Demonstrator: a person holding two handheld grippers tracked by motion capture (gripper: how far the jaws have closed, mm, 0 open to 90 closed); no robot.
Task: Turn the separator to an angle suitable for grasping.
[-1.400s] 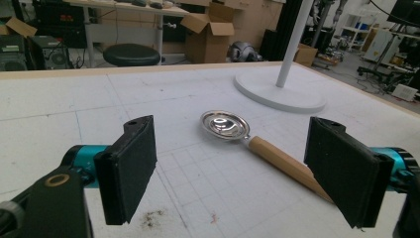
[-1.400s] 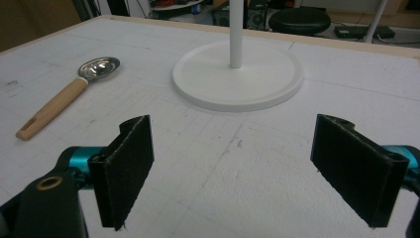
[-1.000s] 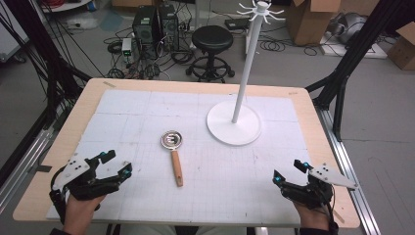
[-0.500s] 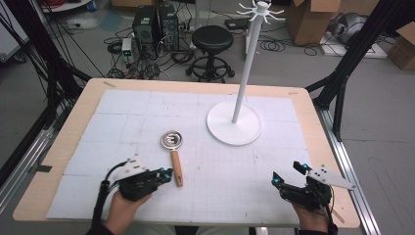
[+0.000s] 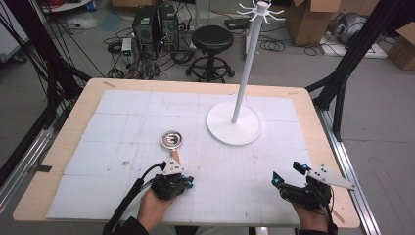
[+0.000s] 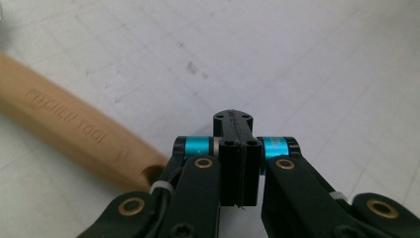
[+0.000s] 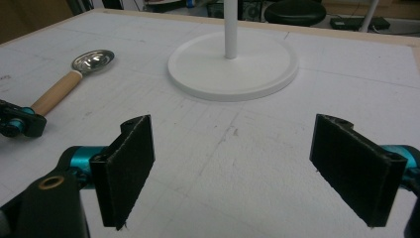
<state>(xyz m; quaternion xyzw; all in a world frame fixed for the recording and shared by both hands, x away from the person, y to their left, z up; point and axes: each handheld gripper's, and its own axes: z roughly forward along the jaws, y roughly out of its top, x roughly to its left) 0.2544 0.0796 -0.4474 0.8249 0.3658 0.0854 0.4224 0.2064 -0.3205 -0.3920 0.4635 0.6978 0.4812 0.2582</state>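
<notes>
Two tools: left tool (image 6: 236,148) pinched empty beside the stiff, light scoop (image 5: 172,142); grip its wooden handle (image 6: 74,134). Right tool (image 7: 247,173) gapes wide.

Wooden-handled metal scoop (image 5: 172,143) flat on the white mat

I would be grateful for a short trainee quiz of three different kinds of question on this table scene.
1. True or false: the left gripper has its jaws shut with nothing between them.
2. Which stands open? A) the right gripper B) the left gripper
3. Fill in: the end of the metal scoop with the wooden handle lies ____ the left gripper's jaws.

Key
1. True: the jaws meet, and the handle is off to one side.
2. A: its black pads stand wide apart over the white mat, short of the white stand's round base.
3. Beside.
</notes>
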